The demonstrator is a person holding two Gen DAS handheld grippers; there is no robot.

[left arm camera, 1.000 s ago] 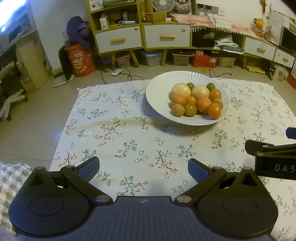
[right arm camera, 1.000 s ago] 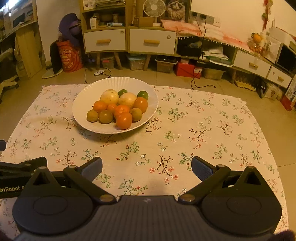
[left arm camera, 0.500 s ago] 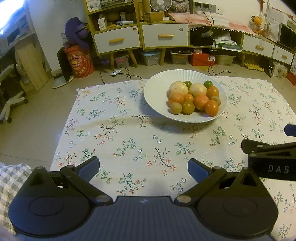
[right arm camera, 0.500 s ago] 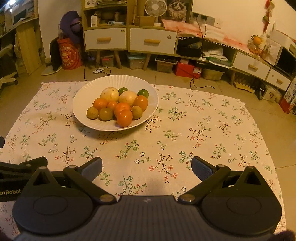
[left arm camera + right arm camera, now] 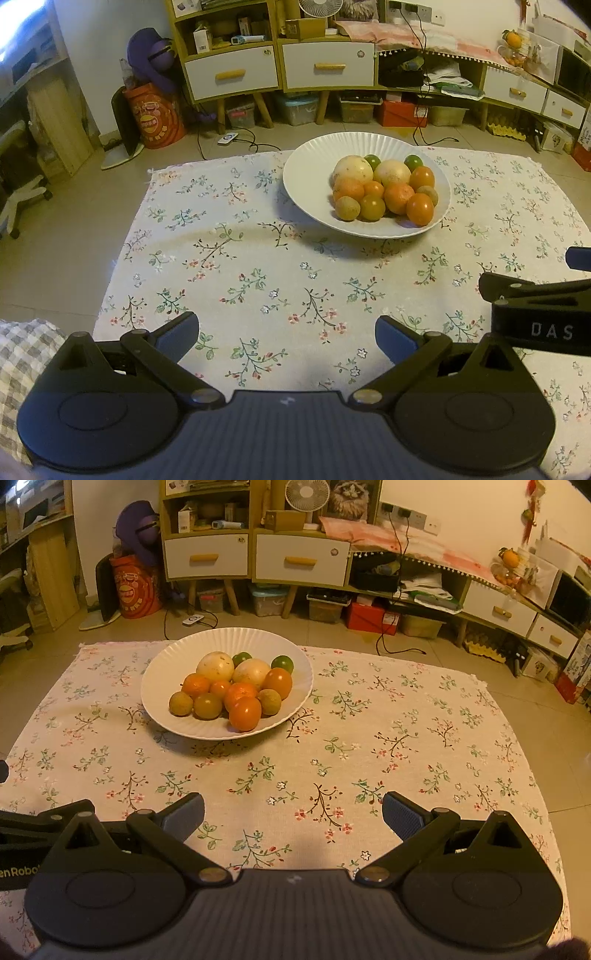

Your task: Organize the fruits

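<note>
All the fruits, orange, pale yellow, green and brownish, sit heaped in the white ribbed paper plate on the floral-cloth tabletop. Left claw and right claw hang well short of the plate, both spread wide and empty. This fits fruits already gathered, or a heap awaiting sorting.

**Background, non-task items**

Floral-print cloth lies spread under and ahead of the jaws. Far beyond: yellow wooden cabinet with white drawers, white desk fan on top, orange printed drum ahead-left on the floor.
</note>
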